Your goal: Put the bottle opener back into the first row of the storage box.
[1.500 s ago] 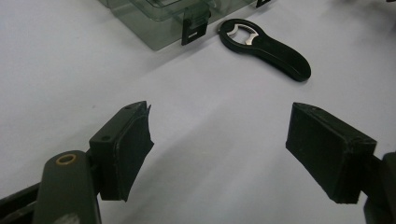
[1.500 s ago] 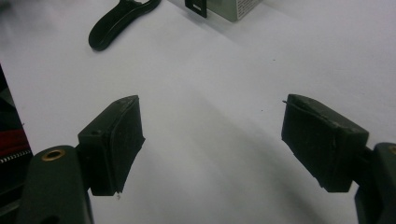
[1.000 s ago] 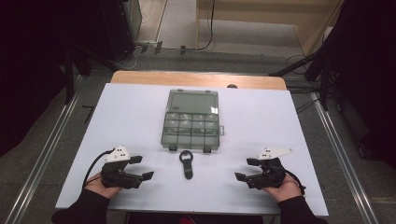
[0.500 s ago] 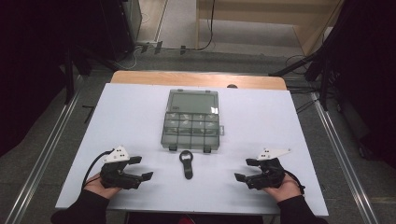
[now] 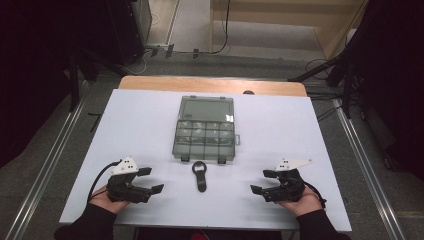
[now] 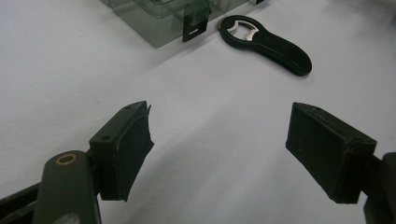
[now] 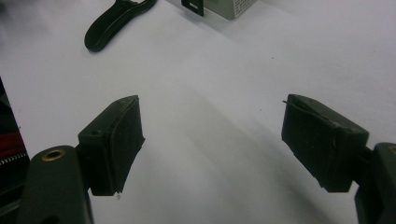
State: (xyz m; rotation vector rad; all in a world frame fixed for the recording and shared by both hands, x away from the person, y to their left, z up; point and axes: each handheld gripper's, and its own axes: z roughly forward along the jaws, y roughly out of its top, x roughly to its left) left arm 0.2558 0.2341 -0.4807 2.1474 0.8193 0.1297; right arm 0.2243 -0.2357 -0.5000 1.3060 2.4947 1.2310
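1. Left gripper sits at the near left of the white table, held in the person's left hand. Jaws are spread wide with nothing between them, just bare tabletop showing in the left gripper view.
2. Black bottle opener lies flat on the table between the 2 grippers, well apart from both. Its ring end points away toward the box, handle toward the person. It also shows up in the left gripper view.
3. Clear compartment box sits just beyond the opener, mid-table, lid shut and 2 latches on the near edge.
4. Right gripper is at the near right, in the right hand, jaws also gaping and holding nothing.
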